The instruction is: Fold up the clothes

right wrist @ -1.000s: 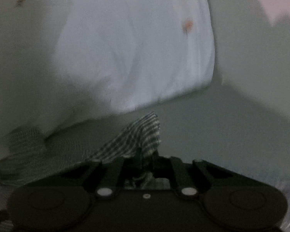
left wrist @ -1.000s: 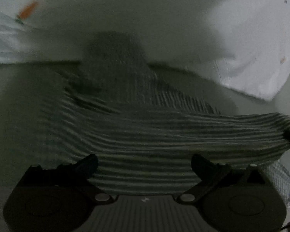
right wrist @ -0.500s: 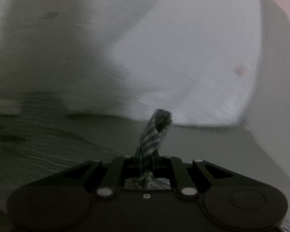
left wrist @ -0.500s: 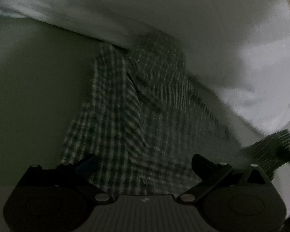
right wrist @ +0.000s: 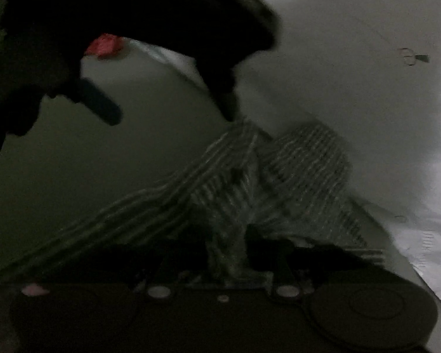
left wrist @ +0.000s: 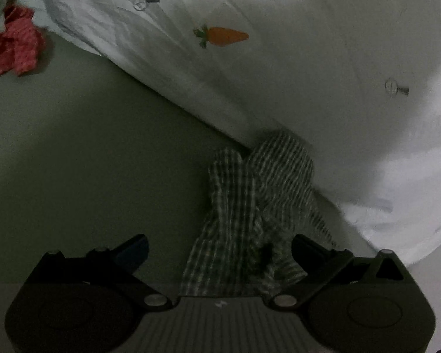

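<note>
Checked cloth (left wrist: 250, 206): green-and-white, lying bunched and lengthwise on the plain grey-green bedsheet (left wrist: 88, 147), its far end pushed up against the edge of a white quilt (left wrist: 338, 88) printed with a carrot (left wrist: 222, 36). Right claw (right wrist: 226, 253): jaws opening, with a gathered tuft of the cloth still standing between them; the blur hides whether the pads press on it or have let go. Left claw (left wrist: 220, 250): spread wide, one finger either side of the near end of the cloth, nothing pinched; in the right wrist view it shows as a dark shape over the far part of the cloth. Red garment (left wrist: 14, 47): crumpled, well apart at the far left beside the quilt. Risks, as judged: the cloth looks rolled into a loose rope, not laid flat, so a release here may leave a twist that spoils any later fold; the tuft may snag on the opening jaws and be dragged along if the right hand pulls away early; the far end may slip under the quilt's edge. Pose: both claws point down at a slant toward the bed, close together over the one cloth.
</note>
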### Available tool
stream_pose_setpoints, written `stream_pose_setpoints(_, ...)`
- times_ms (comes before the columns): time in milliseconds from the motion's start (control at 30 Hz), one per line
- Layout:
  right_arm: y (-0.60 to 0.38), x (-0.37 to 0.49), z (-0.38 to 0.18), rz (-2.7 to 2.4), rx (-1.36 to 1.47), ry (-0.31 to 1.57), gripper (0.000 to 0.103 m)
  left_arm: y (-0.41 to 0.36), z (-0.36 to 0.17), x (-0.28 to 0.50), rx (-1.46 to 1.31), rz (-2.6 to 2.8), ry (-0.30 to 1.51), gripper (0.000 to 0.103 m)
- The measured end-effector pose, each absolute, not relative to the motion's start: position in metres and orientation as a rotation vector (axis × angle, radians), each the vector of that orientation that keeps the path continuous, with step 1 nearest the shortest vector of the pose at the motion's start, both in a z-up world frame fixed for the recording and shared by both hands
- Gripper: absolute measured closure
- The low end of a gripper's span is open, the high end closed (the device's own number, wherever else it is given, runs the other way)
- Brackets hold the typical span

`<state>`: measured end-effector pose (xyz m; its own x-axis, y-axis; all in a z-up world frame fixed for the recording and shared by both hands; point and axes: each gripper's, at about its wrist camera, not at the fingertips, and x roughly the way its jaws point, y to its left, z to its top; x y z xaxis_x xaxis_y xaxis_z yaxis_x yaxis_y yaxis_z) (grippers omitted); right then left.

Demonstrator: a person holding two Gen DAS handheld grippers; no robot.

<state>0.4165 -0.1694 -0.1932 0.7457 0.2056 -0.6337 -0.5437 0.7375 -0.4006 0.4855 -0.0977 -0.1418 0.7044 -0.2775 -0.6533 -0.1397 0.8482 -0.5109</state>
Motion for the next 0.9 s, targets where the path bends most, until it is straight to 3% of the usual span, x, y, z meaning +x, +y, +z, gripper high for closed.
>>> stream_pose_setpoints(133, -0.187, 0.41, -0.173, 0.446, -0.564, 0.582, 0.042, -0.118, -0.143, 0.49, -0.497, -0.12, 0.808, 0.001)
stream_pose_setpoints(200, -0.203, 0.405, -0.162, 0.443, -0.53, 0.576, 0.042, -0.13, -0.146, 0.493, -0.462, -0.135, 0.816, 0.001)
stream_pose_setpoints(367, -0.249, 0.402, -0.151, 0.327, -0.49, 0.583, 0.067, -0.16, -0.163, 0.507, -0.297, -0.1, 0.86, 0.001)
stream_pose_setpoints(600, -0.3, 0.436, -0.179, 0.125, -0.292, 0.787, 0.074, -0.173, -0.19, 0.502, -0.063, 0.003, 0.902, 0.001)
stream_pose_setpoints(700, -0.313, 0.446, -0.184, 0.107, -0.205, 0.835, 0.067, -0.172, -0.189, 0.503, -0.065, 0.009, 0.911, 0.0)
stream_pose_setpoints(767, -0.319, 0.444, -0.181, 0.099, -0.181, 0.856, 0.057, -0.169, -0.185, 0.505, -0.07, 0.024, 0.923, 0.0)
stream_pose_setpoints(900, -0.342, 0.428, -0.169, 0.076, -0.132, 0.87, 0.054, -0.17, -0.173, 0.507, -0.112, 0.065, 0.96, 0.001)
